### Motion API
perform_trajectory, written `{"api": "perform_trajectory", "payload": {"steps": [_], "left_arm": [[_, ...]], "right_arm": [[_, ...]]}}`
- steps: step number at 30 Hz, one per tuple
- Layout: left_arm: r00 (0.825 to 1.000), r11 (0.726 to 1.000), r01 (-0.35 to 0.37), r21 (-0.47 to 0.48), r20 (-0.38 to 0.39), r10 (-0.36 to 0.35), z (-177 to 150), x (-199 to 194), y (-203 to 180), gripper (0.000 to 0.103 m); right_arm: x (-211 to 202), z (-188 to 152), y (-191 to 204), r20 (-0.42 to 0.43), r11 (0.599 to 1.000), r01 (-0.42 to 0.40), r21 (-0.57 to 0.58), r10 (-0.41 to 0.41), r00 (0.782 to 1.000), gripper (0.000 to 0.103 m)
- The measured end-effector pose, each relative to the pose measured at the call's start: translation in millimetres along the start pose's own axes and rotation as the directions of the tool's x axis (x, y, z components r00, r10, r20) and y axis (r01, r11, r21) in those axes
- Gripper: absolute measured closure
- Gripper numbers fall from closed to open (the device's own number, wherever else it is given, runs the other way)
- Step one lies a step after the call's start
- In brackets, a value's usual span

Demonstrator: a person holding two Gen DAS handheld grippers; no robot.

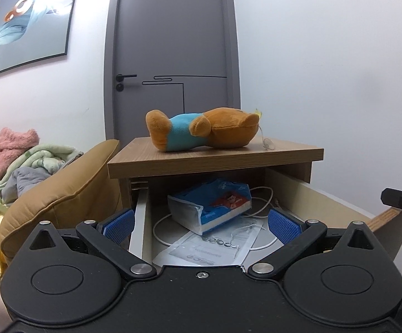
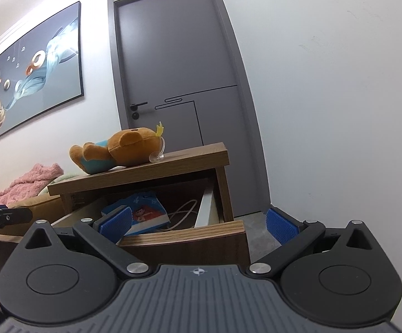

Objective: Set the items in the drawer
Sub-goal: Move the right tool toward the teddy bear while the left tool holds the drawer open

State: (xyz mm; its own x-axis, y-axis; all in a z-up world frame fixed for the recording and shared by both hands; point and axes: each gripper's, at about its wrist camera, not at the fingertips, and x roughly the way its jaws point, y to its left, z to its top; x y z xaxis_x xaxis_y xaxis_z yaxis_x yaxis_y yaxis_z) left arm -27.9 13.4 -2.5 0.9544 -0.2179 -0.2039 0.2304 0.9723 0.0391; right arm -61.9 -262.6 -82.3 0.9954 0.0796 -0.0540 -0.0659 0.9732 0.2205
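Note:
A brown plush bear in a blue shirt (image 1: 201, 131) (image 2: 114, 149) lies on its side on top of the wooden nightstand (image 1: 214, 158) (image 2: 195, 155). Below it the drawer (image 1: 320, 194) (image 2: 189, 238) stands pulled out. Inside lie a blue tissue pack (image 1: 212, 205) (image 2: 145, 213), a white cable (image 1: 264, 202) (image 2: 184, 208) and a clear packet with a printed sheet (image 1: 209, 249). My left gripper (image 1: 201, 223) hangs open over the drawer's front, empty. My right gripper (image 2: 199, 223) is open and empty in front of the drawer's front panel, lower down.
A grey door (image 1: 173, 41) (image 2: 178, 83) stands behind the nightstand. To the left is a bed with a tan cushion (image 1: 59, 191), pink (image 1: 3, 149) and green blankets. A framed picture (image 2: 34, 75) hangs on the wall. Grey floor (image 2: 256, 222) lies right of the drawer.

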Motion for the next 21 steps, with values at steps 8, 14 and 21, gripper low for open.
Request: {"api": "perform_trajectory", "payload": {"steps": [8, 14, 21], "left_arm": [[1.000, 1.000, -0.019, -0.001, -0.006, 0.019, -0.9, 2.9, -1.3, 0.002], [1.000, 1.000, -0.024, 0.003, -0.009, 0.024, -0.9, 4.1, -1.6, 0.002], [0.999, 0.999, -0.034, 0.022, -0.005, 0.034, -2.8, 5.1, -4.1, 0.002]], "right_arm": [[1.1, -0.7, 3.6, -0.001, 1.000, 0.005, -0.014, -0.005, 1.000, 0.000], [2.2, -0.7, 3.5, 0.000, 1.000, 0.004, -0.011, -0.004, 1.000, 0.000], [5.4, 3.5, 4.3, -0.017, 1.000, 0.015, -0.016, -0.015, 1.000, 0.000]]}}
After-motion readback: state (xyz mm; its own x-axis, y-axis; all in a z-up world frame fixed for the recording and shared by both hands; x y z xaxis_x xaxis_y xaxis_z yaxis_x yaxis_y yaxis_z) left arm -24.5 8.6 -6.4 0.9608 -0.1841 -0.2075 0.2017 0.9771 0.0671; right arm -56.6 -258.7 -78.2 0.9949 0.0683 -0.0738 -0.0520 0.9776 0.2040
